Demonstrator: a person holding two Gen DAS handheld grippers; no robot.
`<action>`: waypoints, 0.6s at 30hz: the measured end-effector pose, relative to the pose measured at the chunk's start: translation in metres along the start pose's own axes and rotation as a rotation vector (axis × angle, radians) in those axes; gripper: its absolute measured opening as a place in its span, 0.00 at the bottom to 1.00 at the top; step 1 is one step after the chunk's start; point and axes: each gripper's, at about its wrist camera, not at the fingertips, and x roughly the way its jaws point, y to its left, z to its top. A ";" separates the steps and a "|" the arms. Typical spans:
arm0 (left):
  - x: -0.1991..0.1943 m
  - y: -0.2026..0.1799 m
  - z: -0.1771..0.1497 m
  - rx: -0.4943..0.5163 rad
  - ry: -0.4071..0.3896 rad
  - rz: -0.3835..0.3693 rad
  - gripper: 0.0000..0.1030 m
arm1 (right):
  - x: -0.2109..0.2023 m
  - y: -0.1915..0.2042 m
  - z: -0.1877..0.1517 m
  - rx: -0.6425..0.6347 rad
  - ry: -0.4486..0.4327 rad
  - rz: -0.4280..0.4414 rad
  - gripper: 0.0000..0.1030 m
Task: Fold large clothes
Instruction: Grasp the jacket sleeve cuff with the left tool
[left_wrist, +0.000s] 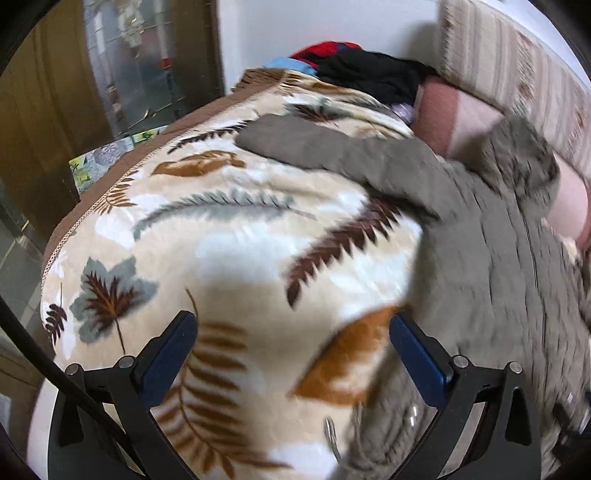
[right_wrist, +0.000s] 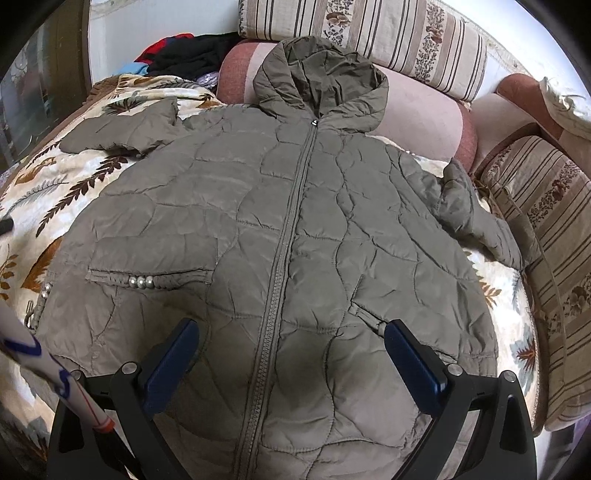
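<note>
An olive-grey quilted hooded jacket (right_wrist: 295, 229) lies flat, front up and zipped, on a leaf-patterned blanket (right_wrist: 74, 177). Its hood (right_wrist: 321, 77) rests against a pink bolster, and both sleeves are spread out to the sides. My right gripper (right_wrist: 291, 354) is open and empty just above the jacket's lower front, straddling the zip. In the left wrist view the jacket (left_wrist: 480, 258) lies to the right, its left sleeve (left_wrist: 314, 144) stretched across the blanket (left_wrist: 221, 236). My left gripper (left_wrist: 291, 350) is open and empty over the blanket, beside the jacket's hem edge.
A pink bolster (right_wrist: 421, 114) and striped cushions (right_wrist: 369, 33) line the back; another striped cushion (right_wrist: 546, 229) is at the right. A pile of black, red and blue clothes (left_wrist: 362, 70) lies at the far end. A glass-panelled door (left_wrist: 140, 66) stands at the left.
</note>
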 end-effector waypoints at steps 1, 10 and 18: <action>0.004 0.007 0.011 -0.020 -0.004 -0.004 1.00 | 0.002 -0.001 0.000 0.006 0.004 0.004 0.99; 0.064 0.052 0.121 -0.148 -0.012 -0.107 1.00 | 0.020 -0.021 0.002 0.063 0.003 0.020 0.99; 0.169 0.103 0.189 -0.424 0.088 -0.336 1.00 | 0.049 -0.037 0.003 0.115 0.054 0.008 0.99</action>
